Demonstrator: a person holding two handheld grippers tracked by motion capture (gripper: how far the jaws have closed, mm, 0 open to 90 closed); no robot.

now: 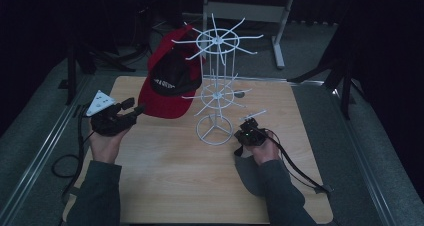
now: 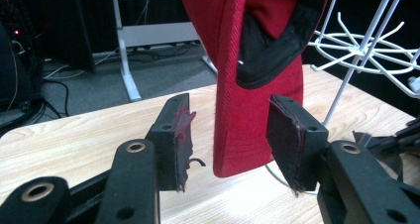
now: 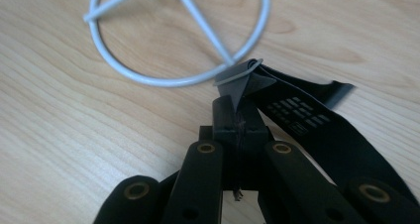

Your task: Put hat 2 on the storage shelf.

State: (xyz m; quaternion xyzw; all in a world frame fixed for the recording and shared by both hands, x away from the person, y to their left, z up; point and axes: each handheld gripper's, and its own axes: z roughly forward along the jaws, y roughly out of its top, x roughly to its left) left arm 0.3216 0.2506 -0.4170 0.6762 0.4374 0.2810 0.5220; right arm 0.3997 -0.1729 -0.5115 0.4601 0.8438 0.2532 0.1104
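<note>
A red cap (image 1: 167,81) with a black inner band hangs from the left side of a white wire rack (image 1: 216,61) on the wooden table (image 1: 165,186). My left gripper (image 1: 134,107) is just left of the cap's brim. In the left gripper view it (image 2: 230,105) is open, and the brim (image 2: 242,135) hangs between the jaws without touching either. My right gripper (image 1: 241,134) is low at the rack's round base ring (image 3: 148,78). It (image 3: 236,105) is shut on a grey folded tab (image 3: 242,80) joined to a black printed strap (image 3: 307,120).
The rack's lower tier of prongs (image 2: 356,50) spreads out beside the cap. A grey cloth shape (image 1: 247,178) lies under the right forearm. Cables trail off both grippers. Metal table legs (image 1: 277,41) and dark floor lie beyond the far edge.
</note>
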